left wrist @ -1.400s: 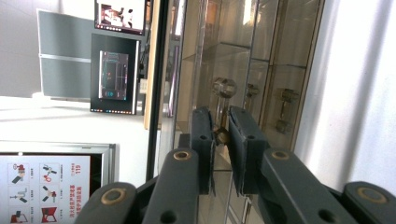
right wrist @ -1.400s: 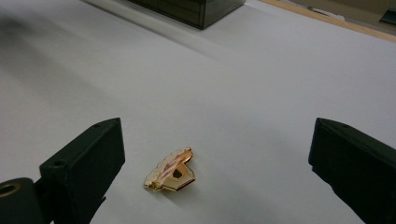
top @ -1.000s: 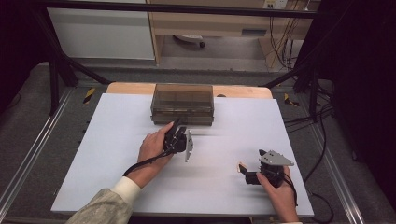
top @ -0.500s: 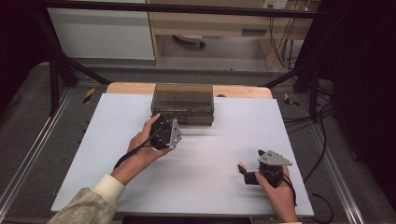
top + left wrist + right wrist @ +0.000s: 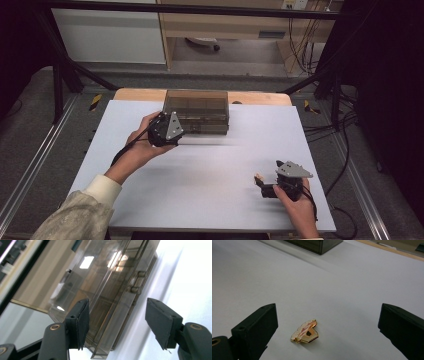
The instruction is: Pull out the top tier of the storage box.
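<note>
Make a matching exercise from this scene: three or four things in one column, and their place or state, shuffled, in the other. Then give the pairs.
Things:
1. left hand-held gripper
2. right hand-held gripper
3. smoky clear box
4. gold clip

Places or states:
A. lies flat on the white table, between open jaws
B. stands at the far middle of the table, lid closed
C. jaws apart at the box's front left corner
D. rests low at the near right, nothing in its jaws

Pairs: 1-C, 2-D, 3-B, 4-A

No writing, label or number could be read anywhere on the table, the box or the small pin.
</note>
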`<control>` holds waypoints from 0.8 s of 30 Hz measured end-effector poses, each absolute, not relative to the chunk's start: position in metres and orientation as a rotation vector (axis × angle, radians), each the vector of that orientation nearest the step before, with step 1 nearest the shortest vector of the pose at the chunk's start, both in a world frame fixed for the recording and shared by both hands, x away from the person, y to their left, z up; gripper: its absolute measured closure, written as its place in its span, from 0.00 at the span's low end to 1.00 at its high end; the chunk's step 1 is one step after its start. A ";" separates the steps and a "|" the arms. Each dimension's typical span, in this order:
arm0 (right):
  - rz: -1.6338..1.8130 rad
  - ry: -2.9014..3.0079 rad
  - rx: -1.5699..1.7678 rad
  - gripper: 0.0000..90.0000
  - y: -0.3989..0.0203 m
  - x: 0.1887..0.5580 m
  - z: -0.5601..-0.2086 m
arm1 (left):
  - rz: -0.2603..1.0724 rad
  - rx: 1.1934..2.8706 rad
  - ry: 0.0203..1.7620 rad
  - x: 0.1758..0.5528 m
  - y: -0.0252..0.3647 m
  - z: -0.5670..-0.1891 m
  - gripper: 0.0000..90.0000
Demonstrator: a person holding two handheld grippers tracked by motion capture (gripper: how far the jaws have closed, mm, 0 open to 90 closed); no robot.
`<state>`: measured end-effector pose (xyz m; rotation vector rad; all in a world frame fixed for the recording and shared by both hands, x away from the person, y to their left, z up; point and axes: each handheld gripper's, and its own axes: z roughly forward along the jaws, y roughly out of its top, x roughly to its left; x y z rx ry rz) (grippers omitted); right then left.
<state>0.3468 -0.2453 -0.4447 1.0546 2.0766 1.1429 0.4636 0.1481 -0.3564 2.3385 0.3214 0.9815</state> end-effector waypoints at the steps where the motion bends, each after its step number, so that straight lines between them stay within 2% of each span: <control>1: 1.142 2.078 1.054 0.04 -0.245 0.347 -0.445 | 0.969 2.362 0.310 0.468 0.149 -0.358 0.42; 13: 1.144 2.074 1.047 0.04 -0.245 0.347 -0.444 | 0.914 2.394 0.384 0.492 0.154 -0.371 0.46; 24: 1.147 2.072 1.052 0.04 -0.246 0.347 -0.444 | 0.843 2.436 0.380 0.499 0.155 -0.379 0.57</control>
